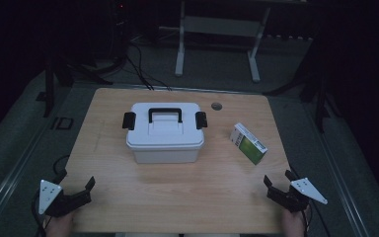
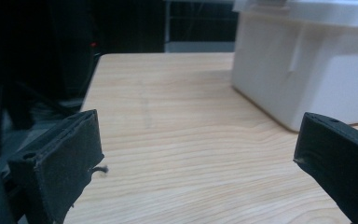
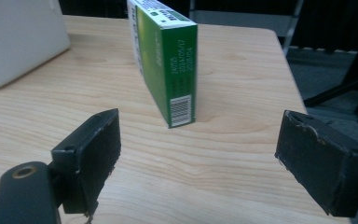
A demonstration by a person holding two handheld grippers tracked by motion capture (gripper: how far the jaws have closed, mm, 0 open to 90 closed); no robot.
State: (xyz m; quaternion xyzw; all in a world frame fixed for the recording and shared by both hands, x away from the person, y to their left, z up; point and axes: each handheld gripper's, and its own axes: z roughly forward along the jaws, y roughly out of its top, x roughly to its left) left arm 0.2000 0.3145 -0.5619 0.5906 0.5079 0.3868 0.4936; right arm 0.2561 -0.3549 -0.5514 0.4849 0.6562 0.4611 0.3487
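The left gripper (image 1: 75, 189) is held at the near left corner of the wooden table (image 1: 177, 187), its jaws spread wide with nothing between them. The right gripper (image 1: 278, 181) is held at the near right corner, jaws likewise wide and empty. Between the two grippers a broad strip of bare tabletop is seen along the near edge.

Ahead of the right gripper and slightly to its left, the green and white carton (image 1: 247, 143) is stood on its long edge, apart from the jaws; in the right gripper view the carton (image 3: 168, 60) is seen between the lines of the two jaws, farther off, its barcoded end turned toward them. The table's right edge runs close beside that gripper's outer jaw.

Ahead of the left gripper and to its right, the white storage box (image 1: 165, 132) is set with its lid closed, a black handle on top and a black latch at each end. In the left gripper view its wall (image 2: 307, 79) is seen beyond the right-hand jaw, with open wood ahead and the table's left edge close by. Open wood lies between box and carton. A small round grommet (image 1: 216, 105) is seen beyond the box.
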